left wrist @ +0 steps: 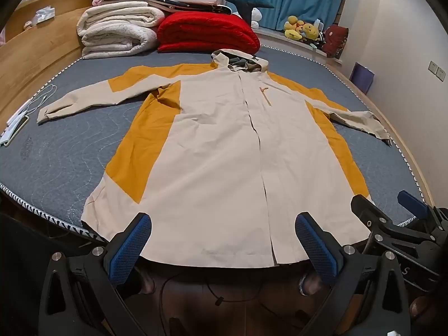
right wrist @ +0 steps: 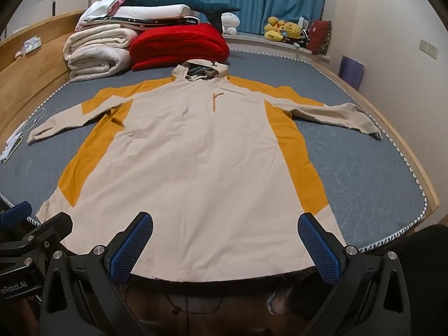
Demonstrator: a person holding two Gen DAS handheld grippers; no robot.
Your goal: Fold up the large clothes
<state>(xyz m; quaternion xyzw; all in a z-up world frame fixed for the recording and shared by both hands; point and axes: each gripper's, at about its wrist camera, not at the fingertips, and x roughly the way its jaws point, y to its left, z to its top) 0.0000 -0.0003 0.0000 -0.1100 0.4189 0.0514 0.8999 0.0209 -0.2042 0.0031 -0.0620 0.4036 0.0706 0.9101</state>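
Both grippers gape wide, empty, over the coat's hem

Left gripper point(left wrist: 223, 242) and right gripper point(right wrist: 225, 242) hover above the long cream-and-mustard hooded fabric coat point(right wrist: 190, 173), spread flat, sleeves out, on the grey quilted bed point(right wrist: 364, 168), hood toward the red folded quilt point(right wrist: 179, 44)

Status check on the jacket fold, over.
Left claw open, right claw open, both empty above the hem. Hooded jacket flat on the mattress, sleeves spread, unfolded. Nothing on it.

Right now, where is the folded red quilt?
In both views the folded red quilt lies at the bed's far end, just beyond the jacket's hood and right of the stacked white blankets.
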